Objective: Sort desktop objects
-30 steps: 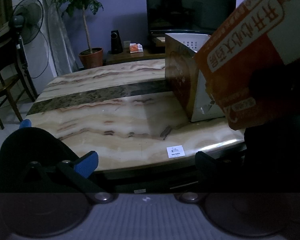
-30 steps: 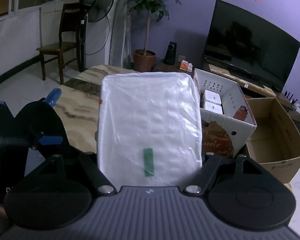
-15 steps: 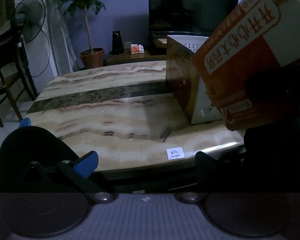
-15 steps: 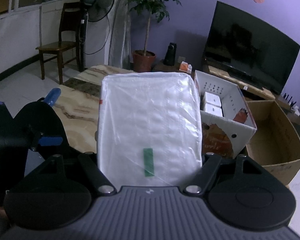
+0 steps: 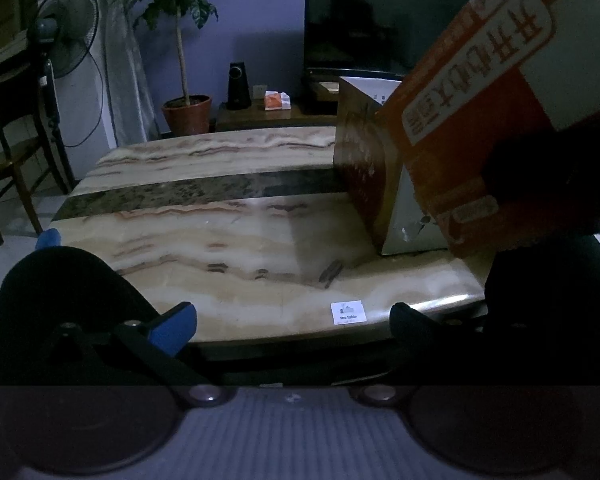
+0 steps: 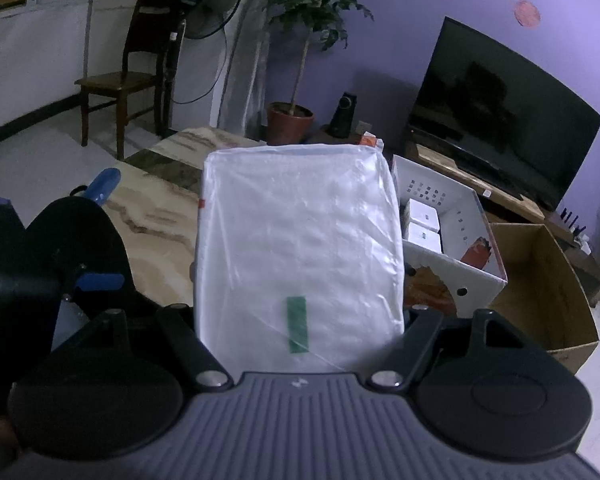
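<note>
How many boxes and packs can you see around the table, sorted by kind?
Open cartons: 2, the white carton and the brown carton.
Small white boxes inside: 2.
Plastic-wrapped pack in the right tool: 1.
Total: 5.

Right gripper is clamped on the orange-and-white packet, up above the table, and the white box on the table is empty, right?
Not empty. The right wrist view shows small white boxes inside the white box. The right gripper does hold the packet.
</note>
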Motion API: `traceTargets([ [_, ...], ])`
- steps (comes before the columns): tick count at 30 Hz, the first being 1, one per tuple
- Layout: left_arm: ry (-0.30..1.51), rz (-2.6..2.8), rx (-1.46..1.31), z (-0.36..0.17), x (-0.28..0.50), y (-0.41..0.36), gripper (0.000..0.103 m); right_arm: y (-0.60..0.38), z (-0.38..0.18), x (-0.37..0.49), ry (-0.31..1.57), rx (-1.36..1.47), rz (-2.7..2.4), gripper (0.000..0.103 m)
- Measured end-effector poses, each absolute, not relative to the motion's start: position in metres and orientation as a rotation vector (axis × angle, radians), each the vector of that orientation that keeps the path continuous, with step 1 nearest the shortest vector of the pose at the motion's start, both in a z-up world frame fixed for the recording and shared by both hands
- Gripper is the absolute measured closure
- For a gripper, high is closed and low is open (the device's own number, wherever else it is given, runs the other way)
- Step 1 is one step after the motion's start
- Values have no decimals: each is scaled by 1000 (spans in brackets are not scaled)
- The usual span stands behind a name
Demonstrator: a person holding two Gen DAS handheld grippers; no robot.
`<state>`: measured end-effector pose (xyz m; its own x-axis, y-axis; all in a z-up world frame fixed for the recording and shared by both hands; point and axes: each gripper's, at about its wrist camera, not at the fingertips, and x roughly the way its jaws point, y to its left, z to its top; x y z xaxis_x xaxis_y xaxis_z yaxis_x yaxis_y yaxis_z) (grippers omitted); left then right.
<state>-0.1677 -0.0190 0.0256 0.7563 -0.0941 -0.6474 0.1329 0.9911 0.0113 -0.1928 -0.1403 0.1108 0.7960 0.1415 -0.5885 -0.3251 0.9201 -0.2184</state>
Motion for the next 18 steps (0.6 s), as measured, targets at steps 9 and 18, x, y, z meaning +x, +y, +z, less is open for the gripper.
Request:
traceTargets([
  [9, 701, -126, 58, 26, -169, -18, 1, -144, 112, -195, 594, -293, 278, 27],
  [18, 700, -128, 53, 26, -169, -19, 1, -156, 114, -197, 614, -160, 380, 27],
])
